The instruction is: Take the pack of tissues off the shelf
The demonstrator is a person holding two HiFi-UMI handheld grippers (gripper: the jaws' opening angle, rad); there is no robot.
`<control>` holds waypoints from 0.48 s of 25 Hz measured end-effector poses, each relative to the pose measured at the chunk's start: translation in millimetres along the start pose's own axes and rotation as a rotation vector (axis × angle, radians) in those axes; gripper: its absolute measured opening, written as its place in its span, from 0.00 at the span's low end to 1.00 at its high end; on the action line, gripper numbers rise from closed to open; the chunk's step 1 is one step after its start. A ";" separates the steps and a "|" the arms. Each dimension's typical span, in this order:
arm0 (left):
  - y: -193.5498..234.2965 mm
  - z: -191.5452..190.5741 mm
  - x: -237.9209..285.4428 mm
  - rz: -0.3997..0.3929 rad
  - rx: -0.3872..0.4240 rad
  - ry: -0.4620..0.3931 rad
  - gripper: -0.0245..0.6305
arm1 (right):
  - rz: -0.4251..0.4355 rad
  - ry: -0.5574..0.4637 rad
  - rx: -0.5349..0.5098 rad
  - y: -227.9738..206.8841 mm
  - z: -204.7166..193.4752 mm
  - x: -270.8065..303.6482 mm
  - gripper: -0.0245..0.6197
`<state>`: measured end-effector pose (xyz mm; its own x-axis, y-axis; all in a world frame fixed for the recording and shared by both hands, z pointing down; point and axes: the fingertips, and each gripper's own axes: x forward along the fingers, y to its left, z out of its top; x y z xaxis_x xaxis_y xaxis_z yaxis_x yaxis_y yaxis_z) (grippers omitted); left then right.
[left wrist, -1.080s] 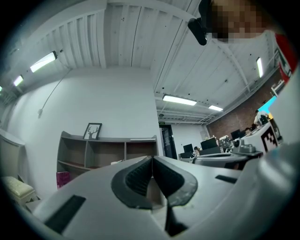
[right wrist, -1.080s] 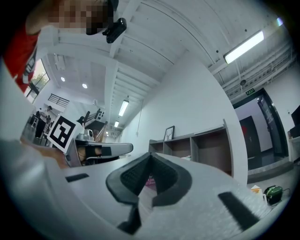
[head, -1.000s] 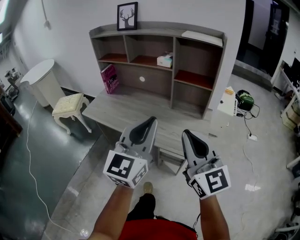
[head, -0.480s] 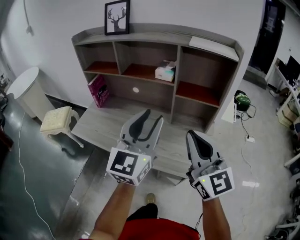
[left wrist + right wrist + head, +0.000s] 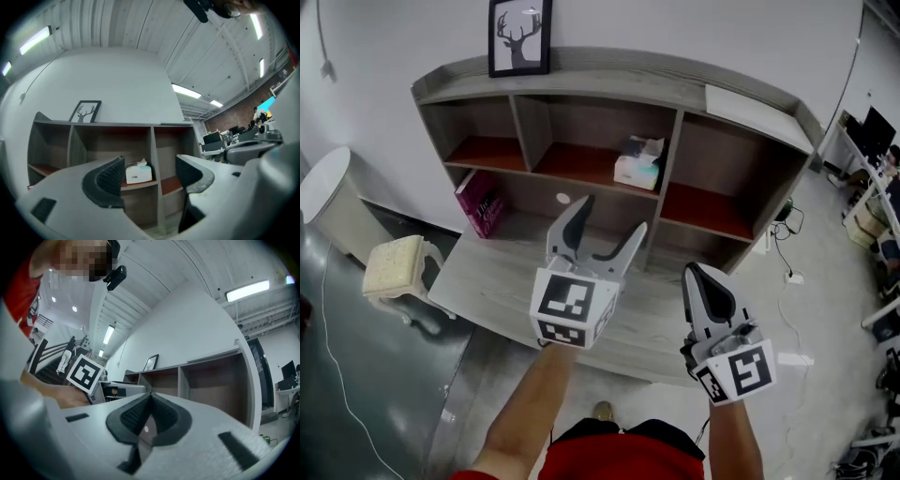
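Observation:
A white and teal pack of tissues (image 5: pixel 637 164) stands on the middle shelf of the grey shelf unit (image 5: pixel 609 80); the left gripper view frames it (image 5: pixel 138 172) between the jaws, still far off. My left gripper (image 5: pixel 609 220) is raised over the desk, pointing at the shelf, its jaws opening with nothing between them. The right gripper (image 5: pixel 697 276) hangs lower to the right, jaws shut (image 5: pixel 146 417) and empty.
A grey desk (image 5: pixel 487 281) runs below the shelf unit. A pink book (image 5: pixel 478 202) leans at its left end. A framed deer picture (image 5: pixel 519 36) stands on top. A cream stool (image 5: pixel 394 267) and white round table (image 5: pixel 323 187) sit at left.
I have come closer to the shelf unit. The left gripper has risen toward the shelf and its jaws have spread apart. The right gripper stays shut.

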<state>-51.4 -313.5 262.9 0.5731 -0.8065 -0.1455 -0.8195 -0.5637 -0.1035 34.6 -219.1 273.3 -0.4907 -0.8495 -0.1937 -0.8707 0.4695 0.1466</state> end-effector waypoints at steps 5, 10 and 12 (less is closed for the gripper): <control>18.0 -20.9 43.2 0.026 0.038 0.064 0.55 | -0.019 0.013 0.001 -20.6 -10.3 14.7 0.05; 26.1 -40.7 75.1 0.044 0.040 0.122 0.57 | -0.020 0.012 0.005 -42.4 -16.5 23.1 0.05; 28.9 -47.9 87.0 0.056 0.037 0.144 0.58 | -0.022 0.014 0.010 -53.0 -18.8 24.9 0.05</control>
<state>-25.3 -408.6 294.4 0.5183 -0.8551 -0.0097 -0.8480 -0.5124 -0.1357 69.2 -269.6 278.9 -0.4708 -0.8630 -0.1835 -0.8817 0.4527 0.1329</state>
